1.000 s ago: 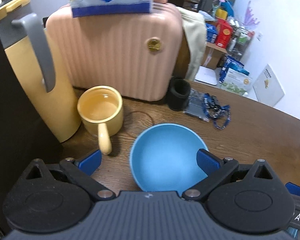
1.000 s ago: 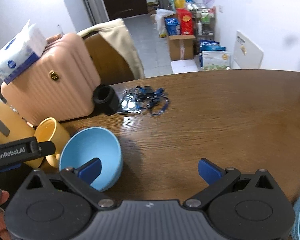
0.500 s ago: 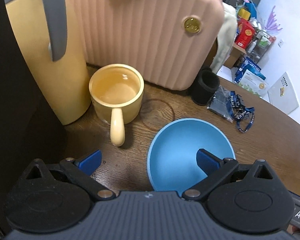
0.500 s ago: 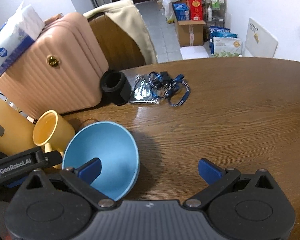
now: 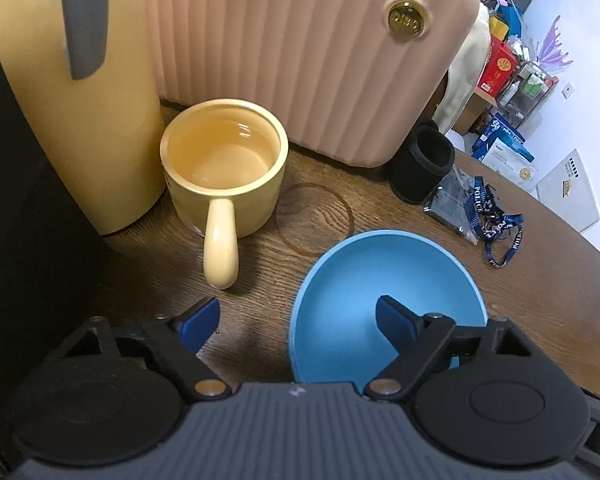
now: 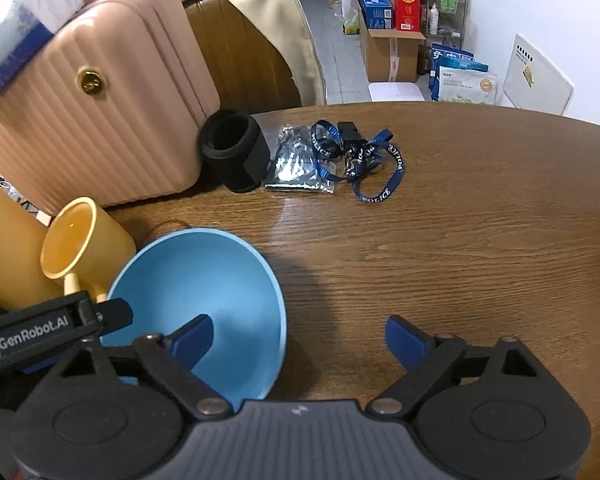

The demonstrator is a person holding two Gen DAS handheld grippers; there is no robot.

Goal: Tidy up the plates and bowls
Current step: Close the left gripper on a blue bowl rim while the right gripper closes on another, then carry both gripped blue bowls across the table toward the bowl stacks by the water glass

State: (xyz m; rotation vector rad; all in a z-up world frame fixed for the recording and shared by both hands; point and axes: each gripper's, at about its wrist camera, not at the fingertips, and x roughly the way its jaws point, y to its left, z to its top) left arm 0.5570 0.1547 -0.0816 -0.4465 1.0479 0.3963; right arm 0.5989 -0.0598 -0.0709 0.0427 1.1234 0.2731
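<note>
So you had both claws tipped down over the round light-blue bowl [image 5: 384, 280], which sat upright on the dark brown wooden bench [image 6: 460, 240], just in front of the yellow ceramic mug [image 5: 224, 168] and near the ribbed pink hard-shell suitcase [image 5: 300, 52].

Your left claw [image 5: 298, 320] was released and straddling the bowl's left rim: one blue finger was over the inside of the bowl, the other outside over bare wood. The jaws had just been closing in a bit, but the pads weren't pressing on the rim.

Same deal with your right claw [image 6: 298, 340]: released, jaws just narrowing. Its left finger hung over the bowl's interior and its right finger over the bare bench, so the bowl's right rim was between them, not pinched.

The mug's handle pointed toward your left claw. A tall yellow thermos jug with a grey handle [image 5: 80, 92] stood right beside the mug. Further back sat a black cylindrical sleeve [image 6: 236, 152] and a blue lanyard printed POLICE [image 6: 364, 164] lying across a shiny plastic bag [image 6: 296, 168].
</note>
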